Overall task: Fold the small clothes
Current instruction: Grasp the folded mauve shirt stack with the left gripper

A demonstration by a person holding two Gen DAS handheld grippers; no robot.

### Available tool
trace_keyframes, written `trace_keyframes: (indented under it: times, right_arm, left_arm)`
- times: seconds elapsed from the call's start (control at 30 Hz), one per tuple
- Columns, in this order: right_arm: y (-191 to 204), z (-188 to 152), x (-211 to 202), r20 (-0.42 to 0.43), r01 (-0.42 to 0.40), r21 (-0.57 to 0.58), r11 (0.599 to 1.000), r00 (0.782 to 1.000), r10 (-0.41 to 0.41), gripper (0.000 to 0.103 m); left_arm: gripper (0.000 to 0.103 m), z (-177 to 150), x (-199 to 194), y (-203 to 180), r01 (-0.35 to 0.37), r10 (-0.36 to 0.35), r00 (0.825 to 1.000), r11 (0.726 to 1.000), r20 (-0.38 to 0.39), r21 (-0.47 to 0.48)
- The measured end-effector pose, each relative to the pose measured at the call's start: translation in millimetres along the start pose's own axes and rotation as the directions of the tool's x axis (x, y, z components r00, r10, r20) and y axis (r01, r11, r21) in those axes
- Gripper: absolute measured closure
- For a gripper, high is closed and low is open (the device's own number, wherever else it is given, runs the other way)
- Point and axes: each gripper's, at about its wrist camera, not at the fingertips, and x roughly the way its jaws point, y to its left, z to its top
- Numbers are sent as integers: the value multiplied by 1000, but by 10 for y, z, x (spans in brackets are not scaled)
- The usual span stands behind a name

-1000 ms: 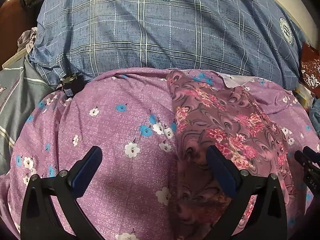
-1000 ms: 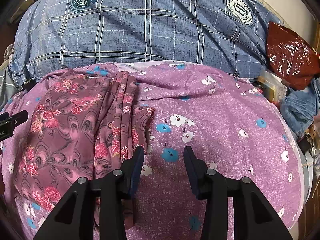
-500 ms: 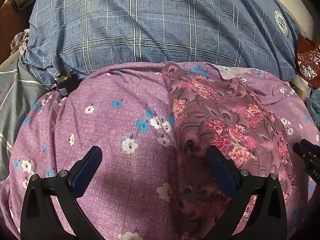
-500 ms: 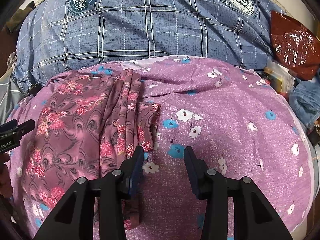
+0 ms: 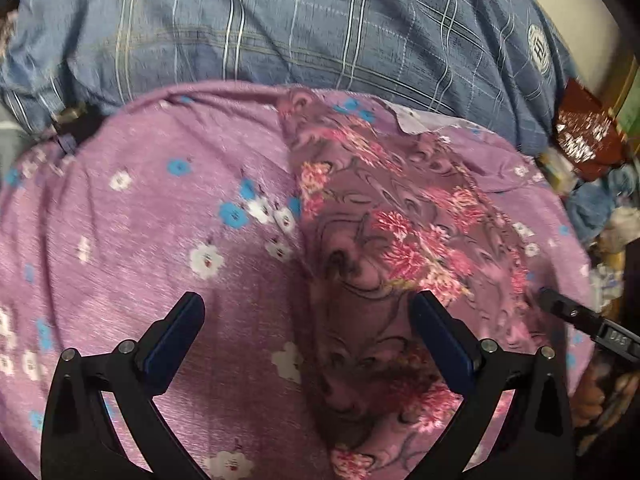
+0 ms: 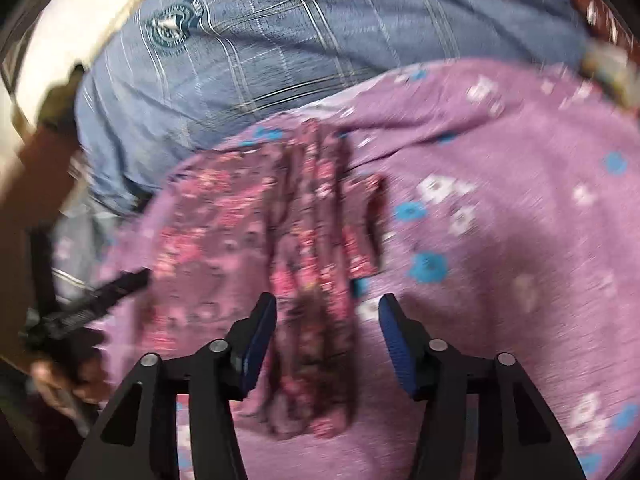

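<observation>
A small mauve garment with pink flowers (image 5: 384, 248) lies spread on a purple floral sheet (image 5: 168, 240). It also shows in the right wrist view (image 6: 256, 240), with bunched folds along its right side. My left gripper (image 5: 306, 320) is wide open and empty, straddling the garment's left edge near its lower end. My right gripper (image 6: 327, 320) is open and empty over the garment's bunched lower right part. The right gripper's tip shows at the right of the left wrist view (image 5: 560, 308); the left gripper shows at the left of the right wrist view (image 6: 100, 300).
A blue plaid quilt (image 5: 320, 28) is heaped behind the sheet. A dark red foil bag (image 5: 584, 136) and mixed clutter (image 5: 600, 208) lie at the right edge. The right wrist view is motion-blurred.
The right gripper has swung left over the garment's lower right folds and its jaws have opened wider. The left gripper has drifted slightly, jaws unchanged.
</observation>
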Motion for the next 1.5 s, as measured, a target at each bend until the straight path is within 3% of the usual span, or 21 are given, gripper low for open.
trace_keyframes:
  times: [0.13,0.47,0.67,0.87,1.03,1.07,1.2,1.33,1.5]
  right_arm:
    - [-91,20,42,-26,-91,75,993,995,94,42]
    - [-197,117,329,-78,-132,195,972,986,150,39]
    - [-86,160,398,-78,-81,142,986,993,93,35]
    - [105,206,567,-95,-149,104,983,983,159,31]
    - [141,283,687,-81,-198,97,975,975,206,32]
    - [136,291,712,-79,-207,102,973,973,216,33]
    - [156,341,793,-75,-207,99,973,974,215,47]
    - [191,346,791,-58,-188,82,979,979,193,66]
    - [429,302,665,1,-102,-37,994,995,102,73]
  left_arm:
    - [0,28,52,109,91,-94,995,993,-44,-71]
    - [0,116,246,200,138,-149,985,981,-81,-134]
    - [0,147,265,148,109,-117,990,989,-81,-102]
    - [0,207,321,86,205,-215,974,970,-70,-131]
    - [22,218,402,-126,233,-239,967,970,-86,-70]
    - [22,217,426,-168,223,-228,970,973,-85,-61]
    - [27,225,433,-223,199,-202,977,979,-64,-47]
    - [44,228,392,-228,183,-184,982,982,-39,-42]
    - [61,217,298,-290,140,-140,990,990,-7,6]
